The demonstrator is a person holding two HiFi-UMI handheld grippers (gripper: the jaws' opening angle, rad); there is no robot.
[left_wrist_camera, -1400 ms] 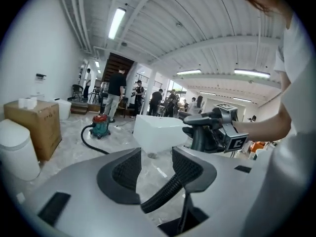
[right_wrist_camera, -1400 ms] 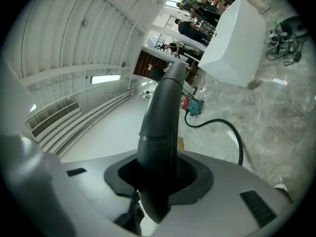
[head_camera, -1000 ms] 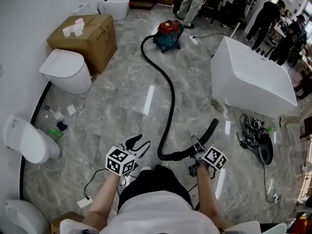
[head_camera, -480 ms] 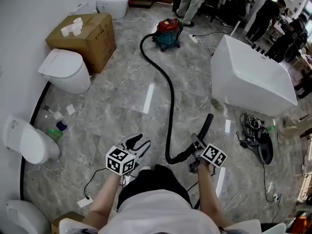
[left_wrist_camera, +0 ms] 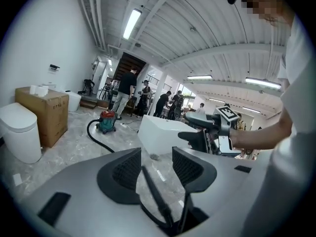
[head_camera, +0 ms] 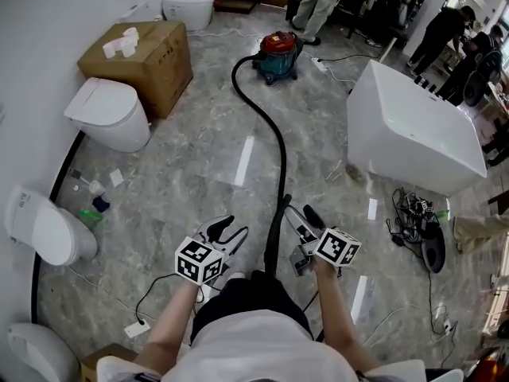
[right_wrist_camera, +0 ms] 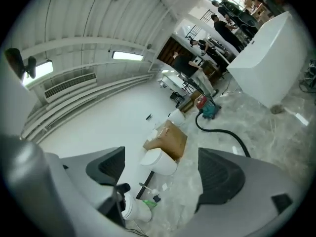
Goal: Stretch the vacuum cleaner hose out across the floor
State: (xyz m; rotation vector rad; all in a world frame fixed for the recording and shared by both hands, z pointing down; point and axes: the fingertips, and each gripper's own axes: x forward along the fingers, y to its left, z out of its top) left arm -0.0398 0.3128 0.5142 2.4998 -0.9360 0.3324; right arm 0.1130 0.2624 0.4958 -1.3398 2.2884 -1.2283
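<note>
A red and teal vacuum cleaner stands far across the grey floor. Its black hose curves back toward me, and the free end lies between my two grippers. My right gripper is just right of that end. Its jaws have just been opening and now stand wide, with nothing between them in the right gripper view. My left gripper hovers left of the hose, jaws apart and empty. In the left gripper view the hose end shows through the gap, lower down.
A white bathtub stands to the right, with a tangle of cables in front of it. Toilets and a cardboard box line the left wall. Small bottles lie near them. Several people stand at the back.
The right gripper opened and let go of the hose, then moved left and up. The hose end, bent off to the right before, now points straight between the grippers. The left gripper stayed put.
</note>
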